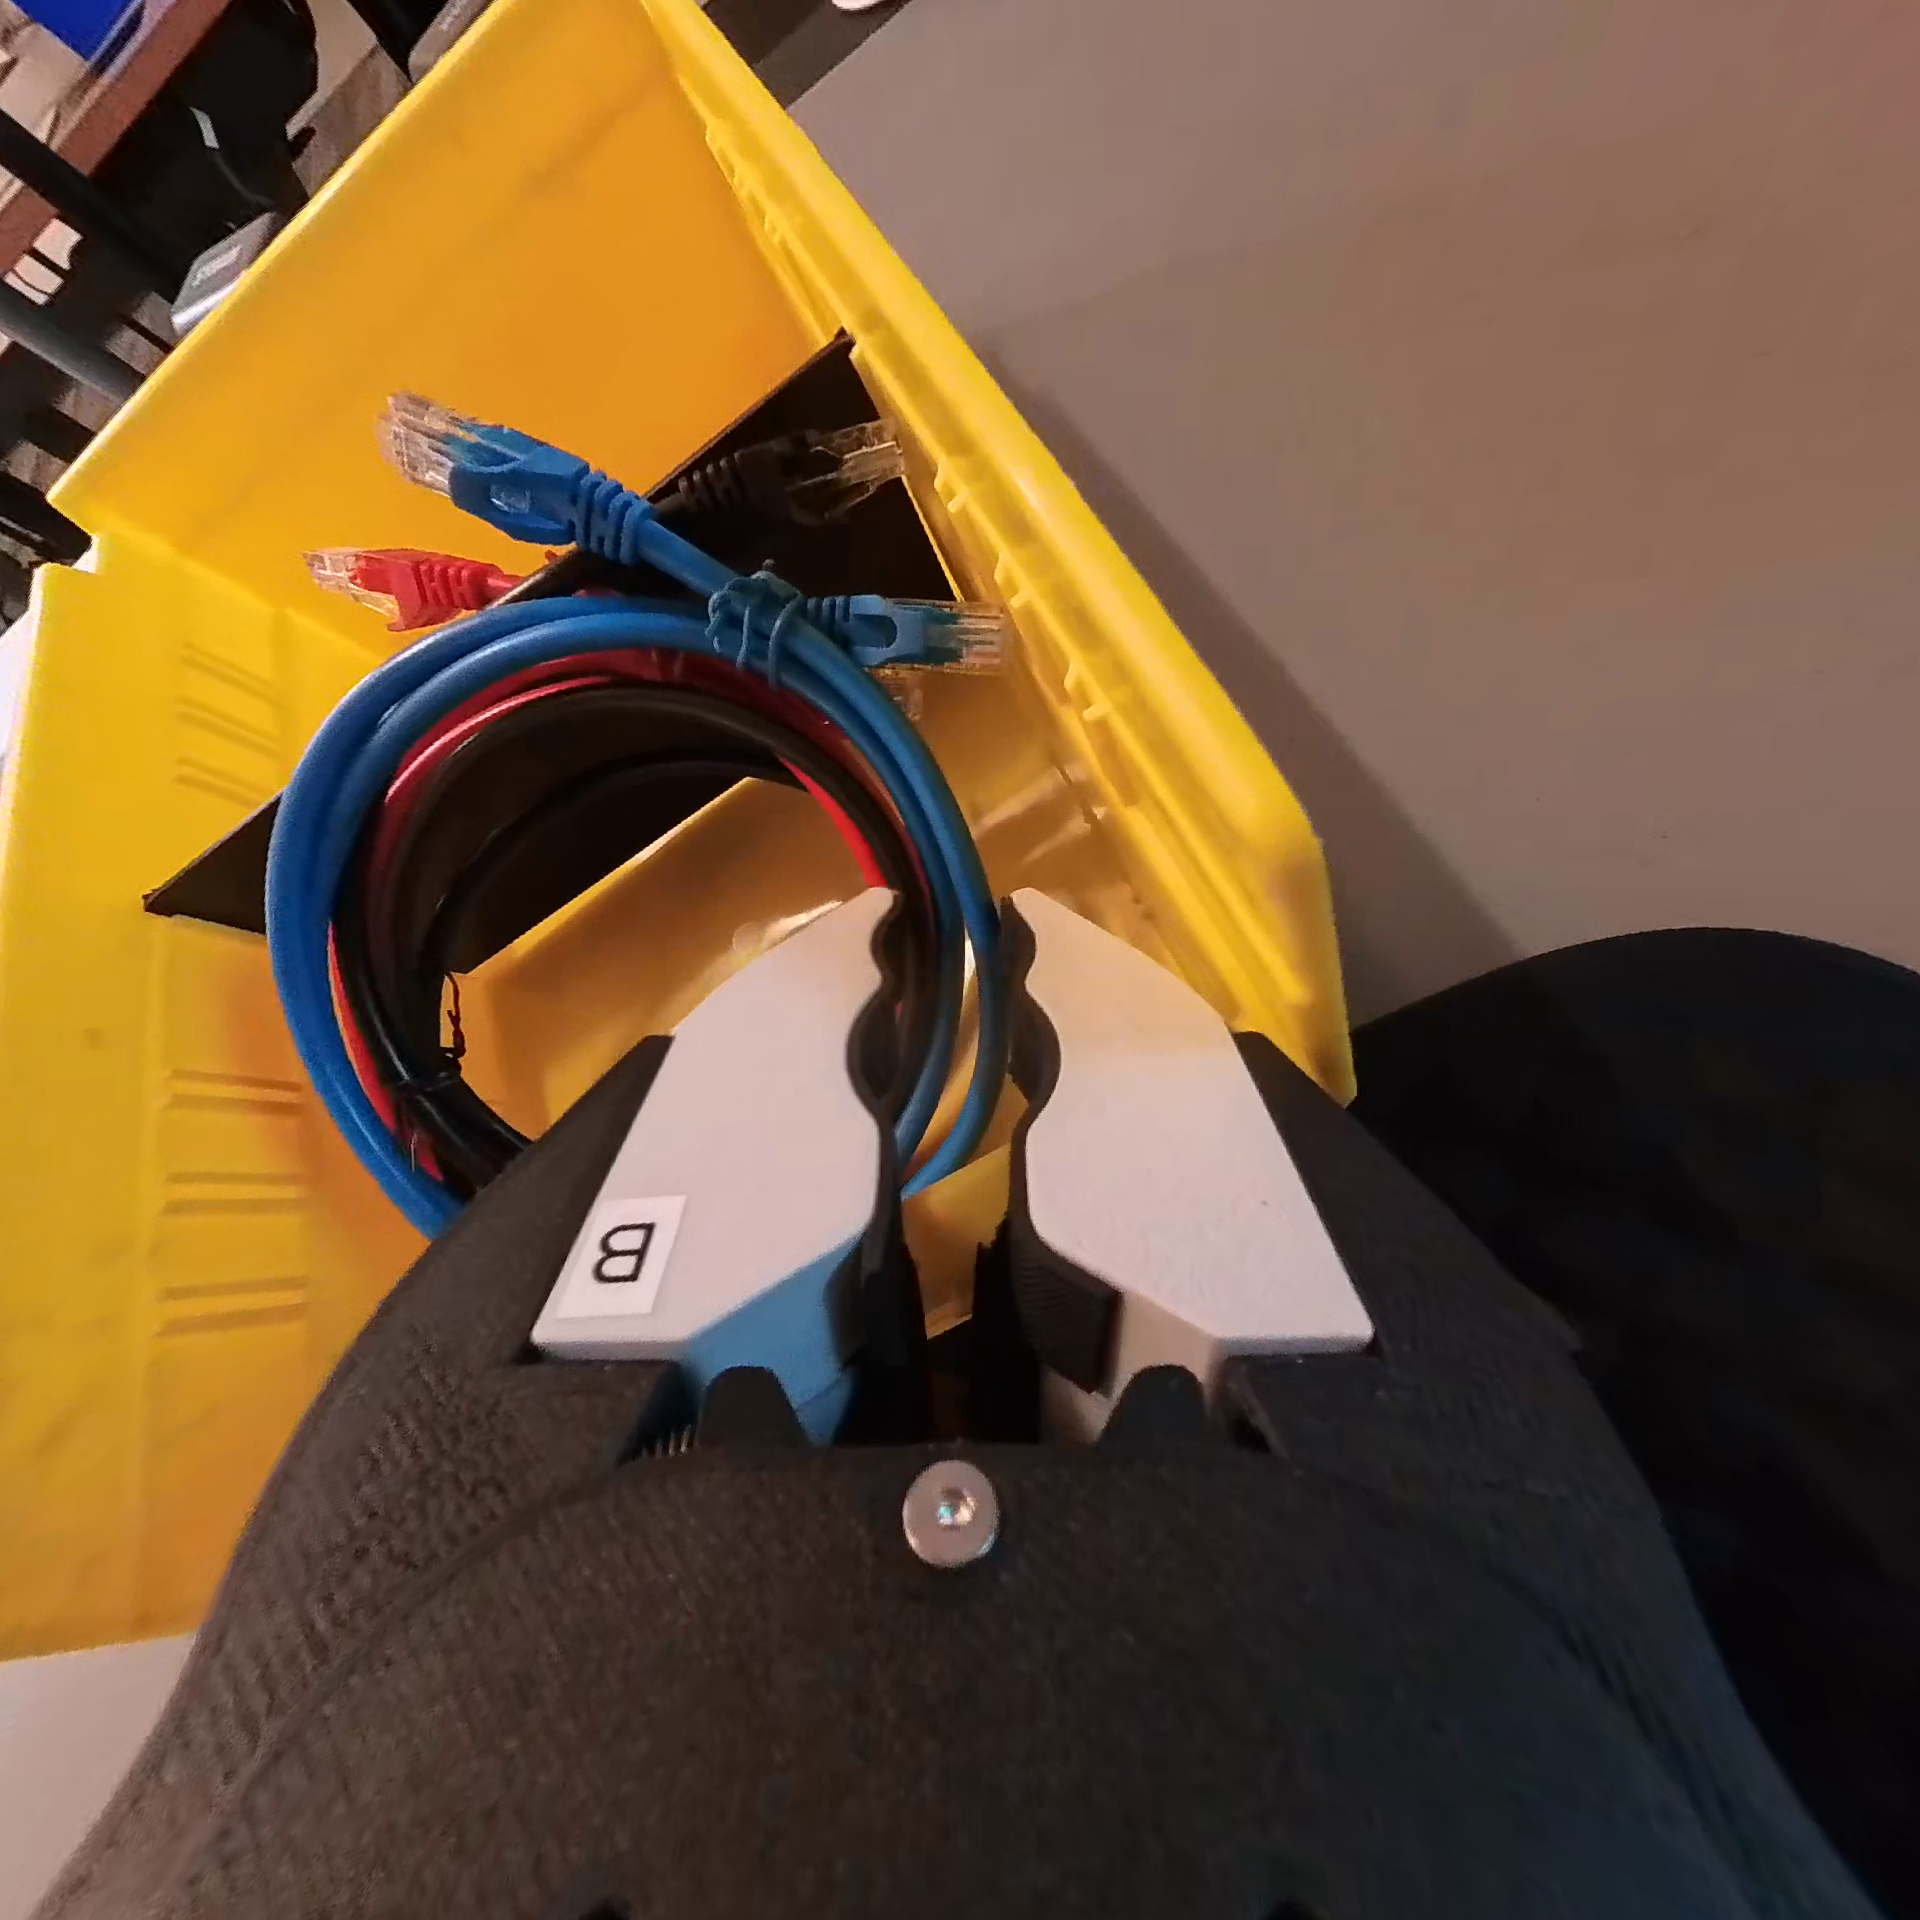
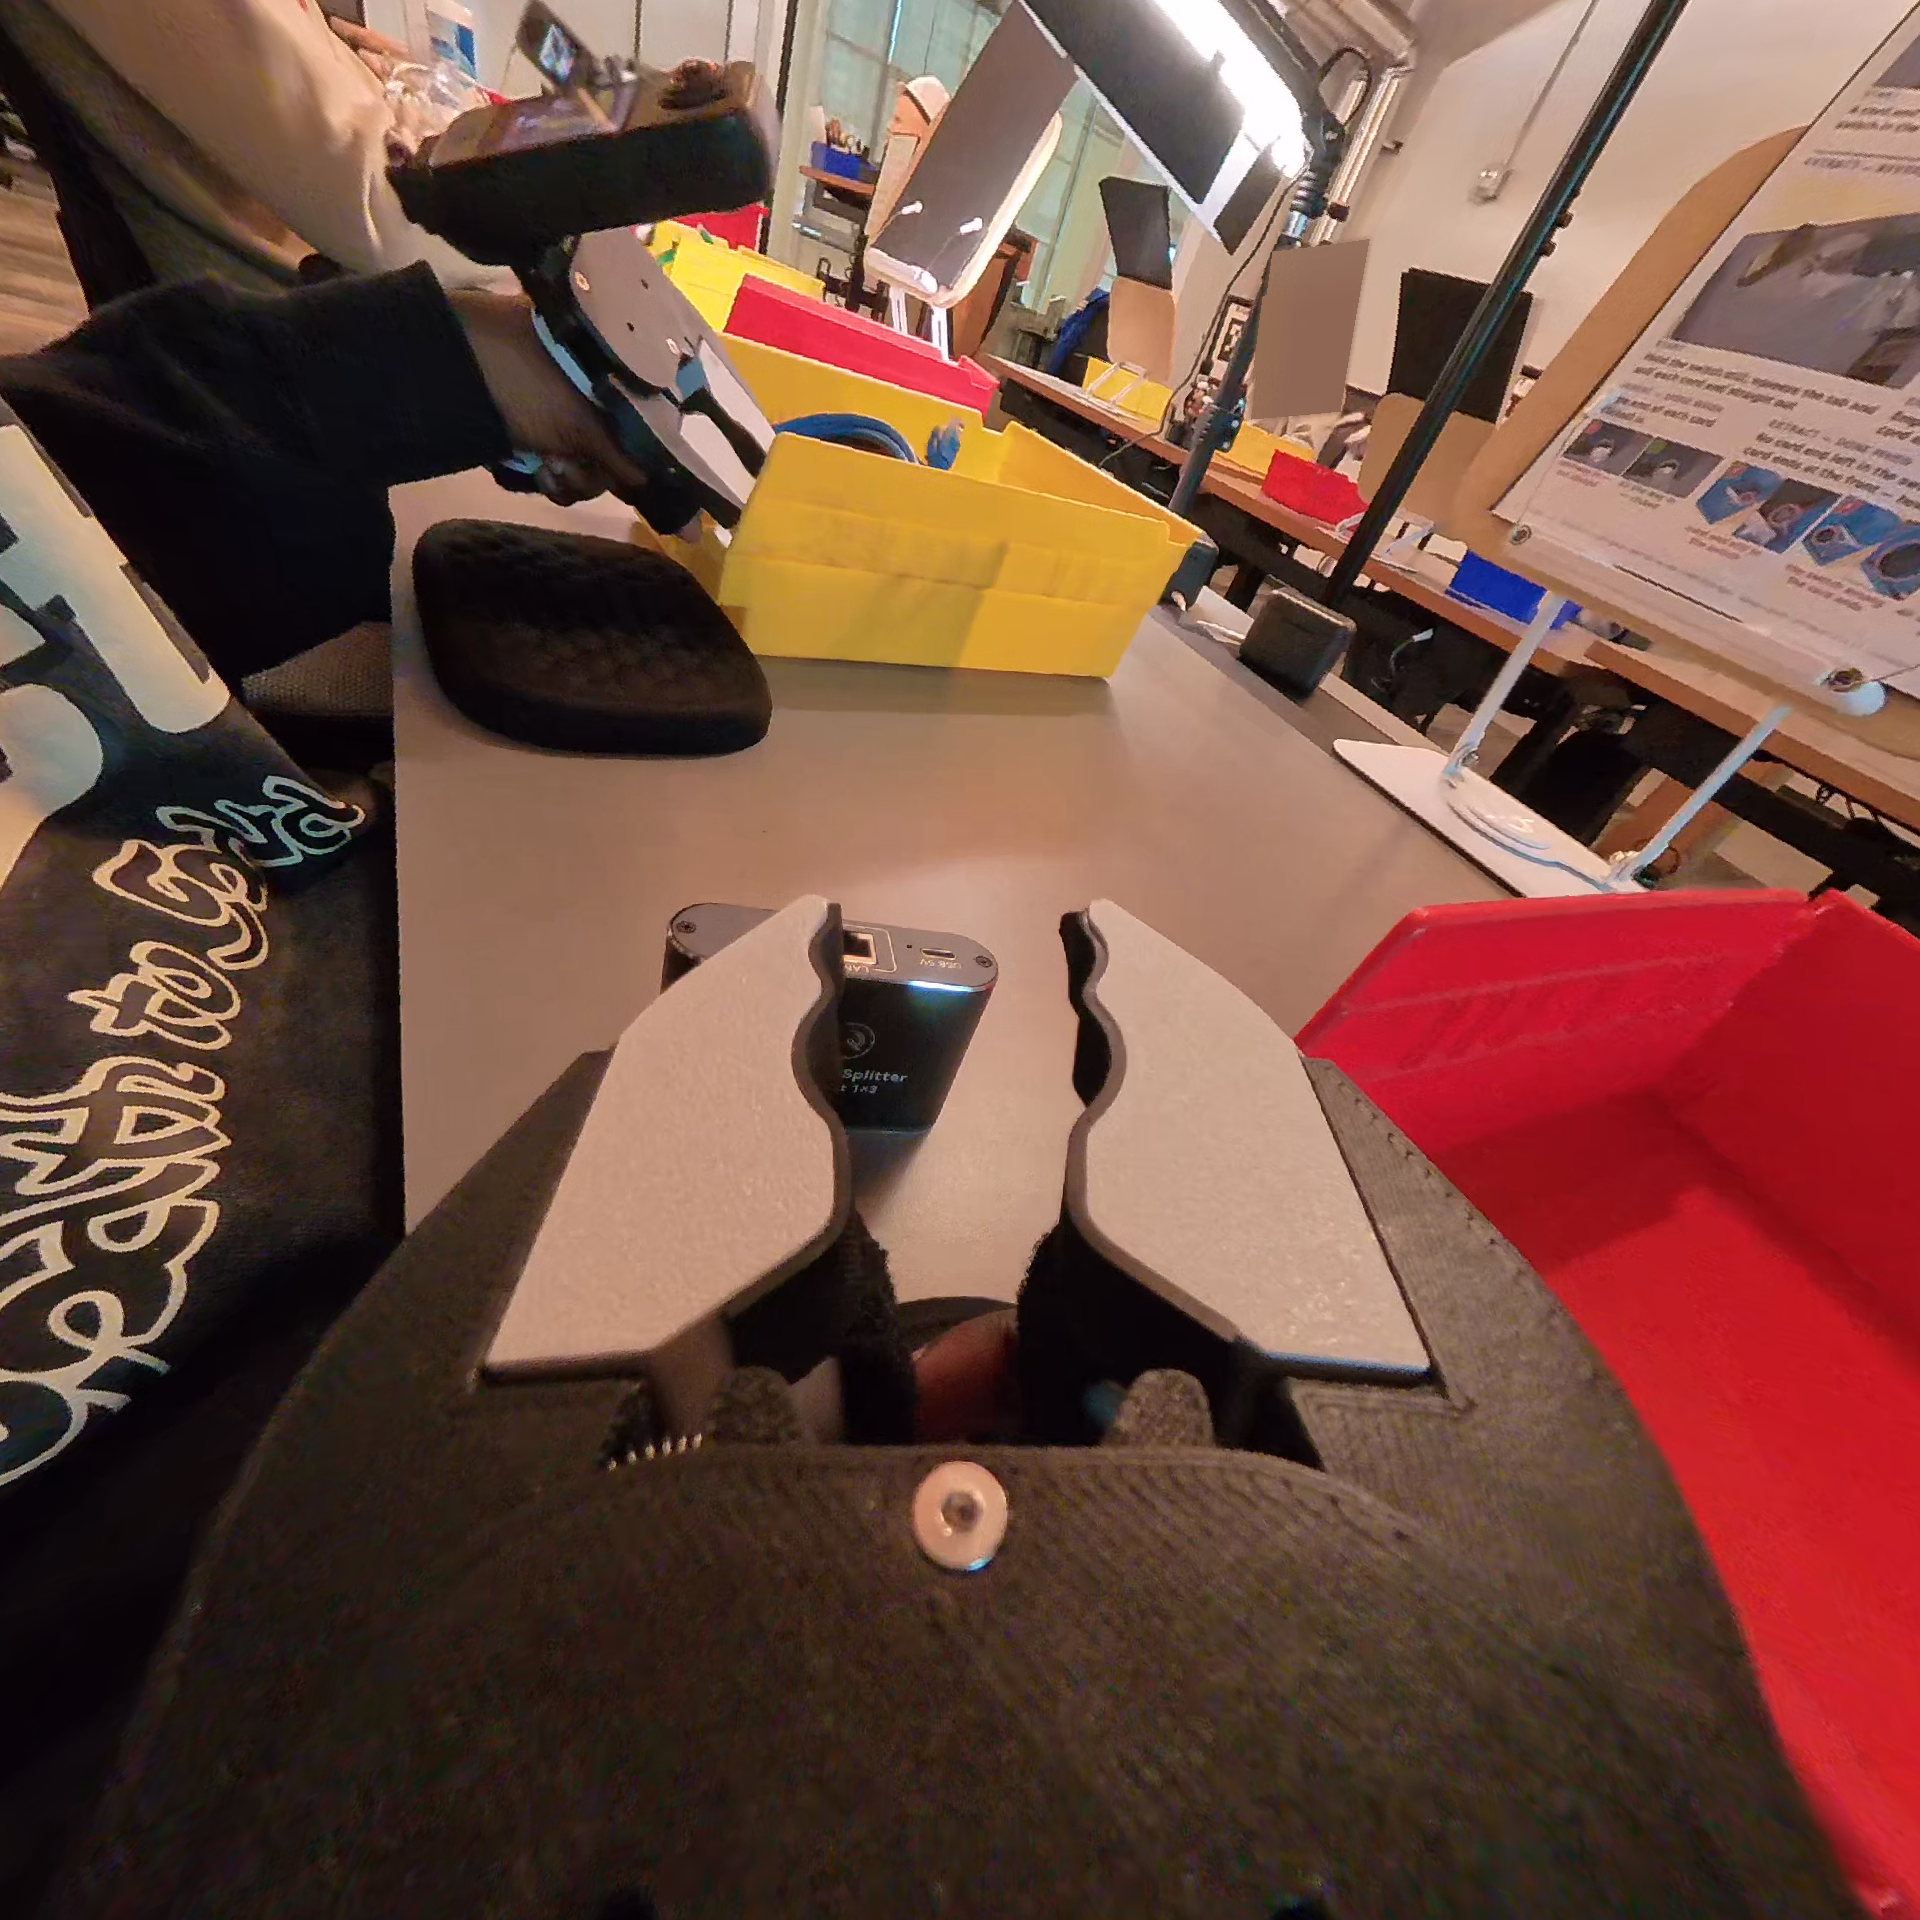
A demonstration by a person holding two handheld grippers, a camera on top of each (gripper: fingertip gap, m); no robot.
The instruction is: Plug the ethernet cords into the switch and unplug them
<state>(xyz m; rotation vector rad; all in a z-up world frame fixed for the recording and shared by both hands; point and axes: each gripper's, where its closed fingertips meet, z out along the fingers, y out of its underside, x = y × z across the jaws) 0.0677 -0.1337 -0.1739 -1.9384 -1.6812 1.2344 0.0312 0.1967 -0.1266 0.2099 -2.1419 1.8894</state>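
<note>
A tied bundle of blue, red and black ethernet cords [image 1: 343,790] sits coiled in a yellow bin [image 1: 468,260], with clear plug ends sticking up. My left gripper [image 1: 948,914] is shut on one side of the coil, with blue and black strands between its fingers. It also shows in the right wrist view [image 2: 707,520], held by a hand at the yellow bin [image 2: 935,582], with blue cord [image 2: 862,436] showing above the rim. The black switch [image 2: 914,1039] lies on the grey table. My right gripper [image 2: 948,935] is open, its fingers on either side of the switch.
A black divider [image 1: 831,416] crosses the yellow bin. A black cushion pad [image 2: 582,634] lies beside that bin. A red bin [image 2: 1662,1143] stands right of my right gripper. An instruction board on a stand [image 2: 1766,416] and a small black box [image 2: 1294,639] are farther back. The left gripper's tips are roughly 35 cm from the right gripper's. My left tips are about 30 cm from the black switch [image 2: 914,1039], my right tips only 6 cm.
</note>
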